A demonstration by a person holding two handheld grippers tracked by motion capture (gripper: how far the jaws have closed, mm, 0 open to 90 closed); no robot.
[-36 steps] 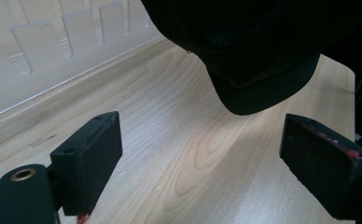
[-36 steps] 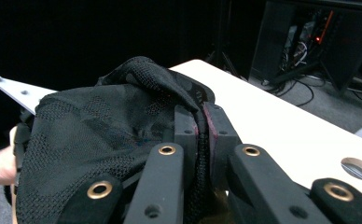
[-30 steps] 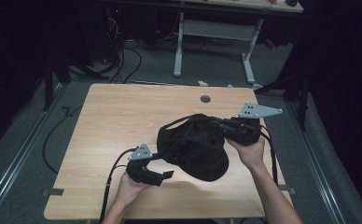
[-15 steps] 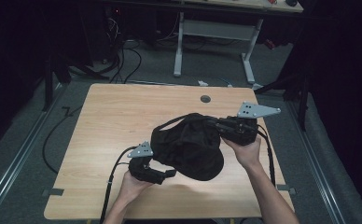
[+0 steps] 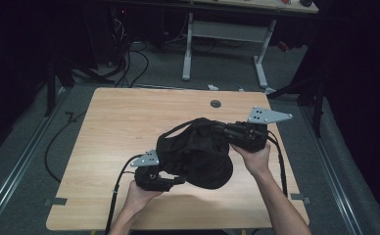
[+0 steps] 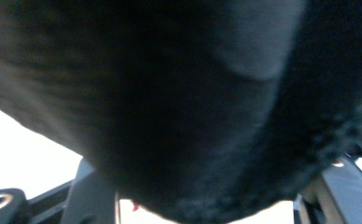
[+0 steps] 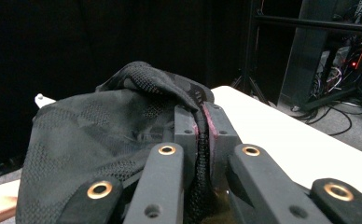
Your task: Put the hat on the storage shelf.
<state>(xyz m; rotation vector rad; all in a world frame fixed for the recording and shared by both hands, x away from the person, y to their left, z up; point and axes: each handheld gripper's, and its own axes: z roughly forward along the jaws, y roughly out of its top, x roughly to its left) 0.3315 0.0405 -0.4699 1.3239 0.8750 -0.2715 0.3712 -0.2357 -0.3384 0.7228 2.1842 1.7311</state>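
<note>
While both tools grip a black garment (image 5: 198, 154), right tool (image 7: 201, 128) pinched tight, left tool (image 5: 171, 178) unclear, wooden table (image 5: 124, 122), dark room.

The black garment (image 7: 104, 126) is matt knitted cloth with a rough, textured weave. Under it, the table (image 5: 119, 117) shows smooth, pale wood grain. The right gripper (image 7: 201, 126) looks like matt black plastic with brass-coloured rivets.

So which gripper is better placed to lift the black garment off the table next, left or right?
Probably the right gripper: its jaws are pinched shut on the black garment's edge. The left gripper sits low beside the cloth, its grip unclear.
</note>
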